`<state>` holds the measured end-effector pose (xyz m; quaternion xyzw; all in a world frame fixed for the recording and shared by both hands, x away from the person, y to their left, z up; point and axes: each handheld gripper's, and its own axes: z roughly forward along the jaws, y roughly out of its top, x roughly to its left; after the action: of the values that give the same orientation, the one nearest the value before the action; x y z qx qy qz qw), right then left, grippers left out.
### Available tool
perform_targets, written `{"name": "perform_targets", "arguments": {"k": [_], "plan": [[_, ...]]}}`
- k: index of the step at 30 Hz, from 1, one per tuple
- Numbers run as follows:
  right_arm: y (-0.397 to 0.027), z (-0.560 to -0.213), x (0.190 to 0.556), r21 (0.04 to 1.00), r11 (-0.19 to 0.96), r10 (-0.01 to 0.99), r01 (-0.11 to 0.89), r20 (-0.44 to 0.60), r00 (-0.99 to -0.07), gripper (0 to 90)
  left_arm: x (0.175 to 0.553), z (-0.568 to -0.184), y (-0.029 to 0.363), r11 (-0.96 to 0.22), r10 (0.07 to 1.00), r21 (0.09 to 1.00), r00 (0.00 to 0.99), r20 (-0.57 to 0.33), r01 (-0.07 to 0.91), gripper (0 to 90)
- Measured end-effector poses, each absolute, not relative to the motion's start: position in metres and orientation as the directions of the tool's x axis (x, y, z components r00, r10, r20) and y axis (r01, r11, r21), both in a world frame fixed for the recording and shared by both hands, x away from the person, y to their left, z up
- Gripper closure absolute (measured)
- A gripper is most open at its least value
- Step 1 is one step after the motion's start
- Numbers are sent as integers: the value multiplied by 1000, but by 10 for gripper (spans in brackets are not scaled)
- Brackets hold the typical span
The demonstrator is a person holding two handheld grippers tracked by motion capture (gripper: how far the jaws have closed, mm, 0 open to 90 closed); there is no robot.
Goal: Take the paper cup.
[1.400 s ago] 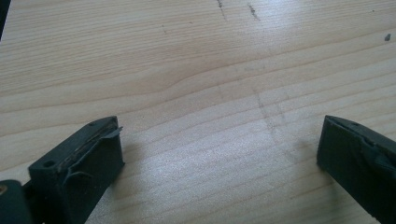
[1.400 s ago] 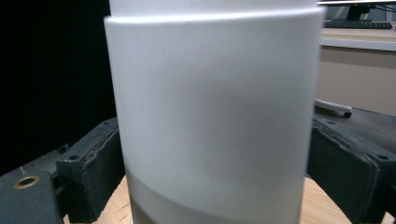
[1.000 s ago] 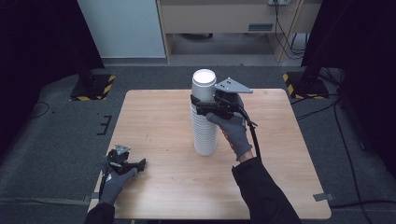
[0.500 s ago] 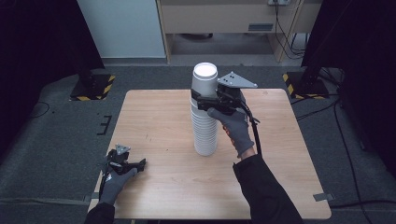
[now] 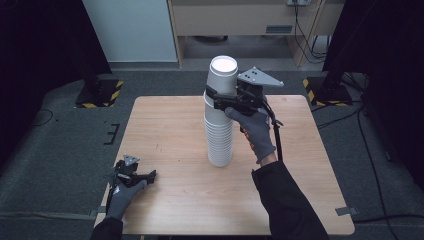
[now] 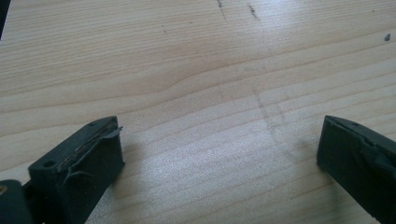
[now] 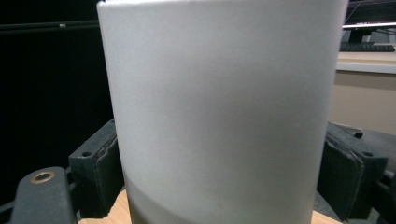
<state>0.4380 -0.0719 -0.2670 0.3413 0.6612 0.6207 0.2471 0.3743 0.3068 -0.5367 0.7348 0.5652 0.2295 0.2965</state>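
A tall stack of white paper cups (image 5: 220, 142) stands upright near the middle of the wooden table (image 5: 165, 125). The top cup (image 5: 223, 75) sits partly raised out of the stack, and my right gripper (image 5: 216, 100) is shut on its wall from the right side. In the right gripper view the cup (image 7: 219, 102) sits between both jaws of that gripper (image 7: 219, 182), with a pad pressed against each side. My left gripper (image 5: 146, 176) rests low at the table's front left corner. Its jaws (image 6: 219, 154) stand wide open over bare wood.
The table's far edge lies just behind the stack. Dark stands with yellow-black feet (image 5: 97, 92) flank the table on the grey floor. A beige cabinet (image 5: 240, 20) and cables stand beyond. Bare wood (image 5: 200, 200) spreads between the two grippers.
My right gripper has risen with the top cup, drawing it higher out of the stack. The left gripper has not moved.
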Motion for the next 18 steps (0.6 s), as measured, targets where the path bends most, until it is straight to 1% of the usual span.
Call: {"name": "perform_targets", "arguments": {"k": [5,18], "plan": [[-75,-258,436,990,-31,749,135,112,-652,153,374,-537,307,-185,967,695,256,2,695,0],[-90,-239,425,994,-57,758,93,104,-644,153,374,-537,307,-185,967,695,256,2,695,0]]}}
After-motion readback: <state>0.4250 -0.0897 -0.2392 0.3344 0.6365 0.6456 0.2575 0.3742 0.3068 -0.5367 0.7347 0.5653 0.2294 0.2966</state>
